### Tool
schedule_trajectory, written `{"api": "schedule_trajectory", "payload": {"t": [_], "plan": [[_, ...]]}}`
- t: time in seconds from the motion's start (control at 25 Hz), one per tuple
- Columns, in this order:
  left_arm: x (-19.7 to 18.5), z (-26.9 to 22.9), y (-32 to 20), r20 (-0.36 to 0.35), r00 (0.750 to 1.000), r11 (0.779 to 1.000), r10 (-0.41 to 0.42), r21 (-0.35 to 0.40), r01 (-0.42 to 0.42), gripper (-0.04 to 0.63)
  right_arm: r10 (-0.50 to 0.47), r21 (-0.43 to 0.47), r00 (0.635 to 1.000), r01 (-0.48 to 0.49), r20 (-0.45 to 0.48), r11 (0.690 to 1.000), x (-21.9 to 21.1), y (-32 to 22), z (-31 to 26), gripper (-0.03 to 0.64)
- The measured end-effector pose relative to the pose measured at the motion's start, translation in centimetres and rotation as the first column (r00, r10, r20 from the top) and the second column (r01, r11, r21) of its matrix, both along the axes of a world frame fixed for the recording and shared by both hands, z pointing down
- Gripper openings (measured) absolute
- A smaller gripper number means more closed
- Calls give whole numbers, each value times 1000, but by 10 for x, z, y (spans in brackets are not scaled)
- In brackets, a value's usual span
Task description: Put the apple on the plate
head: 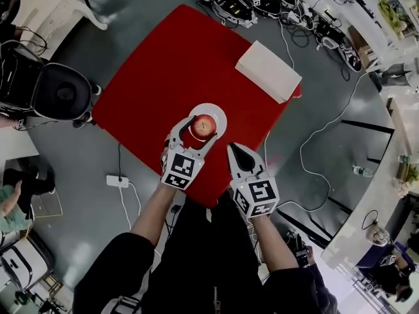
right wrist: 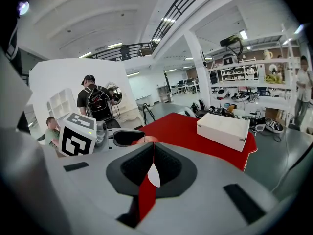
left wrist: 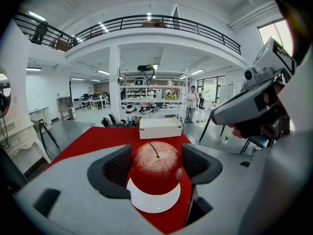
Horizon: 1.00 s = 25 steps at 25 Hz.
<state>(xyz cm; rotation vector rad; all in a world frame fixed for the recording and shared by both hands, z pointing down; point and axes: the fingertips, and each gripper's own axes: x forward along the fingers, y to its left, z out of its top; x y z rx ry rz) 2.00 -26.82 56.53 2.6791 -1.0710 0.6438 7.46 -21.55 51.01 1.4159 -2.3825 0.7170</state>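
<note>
Head view, what have you got?
— I've got my left gripper [head: 200, 127] clamped on the apple [head: 203, 126], over the white plate [head: 218, 112], centre frame on the red table [head: 163, 64]. The right gripper [head: 237, 150] sits just lower right of it.

Left gripper view?
— Both pads [left wrist: 117, 168] are against the apple's sides, with the plate rim showing beneath at lower centre.

Right gripper view?
— Jaws pressed together, only a sliver of table between them. White box [right wrist: 222, 127] at right.
</note>
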Motion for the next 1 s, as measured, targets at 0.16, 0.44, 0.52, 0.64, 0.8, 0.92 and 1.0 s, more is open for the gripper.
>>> {"api": "schedule_trajectory", "payload": {"t": [0.16, 0.44, 0.52, 0.64, 0.8, 0.92, 1.0], "plan": [[6, 16, -3, 1, 1000, 1000, -8, -13, 8, 324, -1, -11, 1000, 1, 5, 1000, 2, 3, 6, 12], [10, 36, -12, 8, 1000, 1000, -17, -15, 17, 324, -6, -37, 1000, 6, 8, 999, 1, 2, 19, 12], [9, 42, -15, 8, 1000, 1000, -24, -17, 24, 324, -5, -42, 1000, 5, 3, 999, 2, 2, 22, 12], [10, 54, -20, 16, 999, 999, -28, -19, 29, 324, 0, -50, 1000, 0, -4, 999, 7, 3, 28, 12], [14, 70, -24, 20, 999, 999, -30, -33, 30, 324, 3, -68, 1000, -4, -6, 998, 15, 5, 36, 12], [17, 79, -27, 27, 999, 999, -28, -43, 29, 324, -1, -77, 1000, 1, -5, 997, 16, 6, 39, 12], [17, 86, -27, 32, 999, 998, -27, -48, 28, 324, -3, -82, 1000, 2, -4, 997, 15, 7, 42, 12]]}}
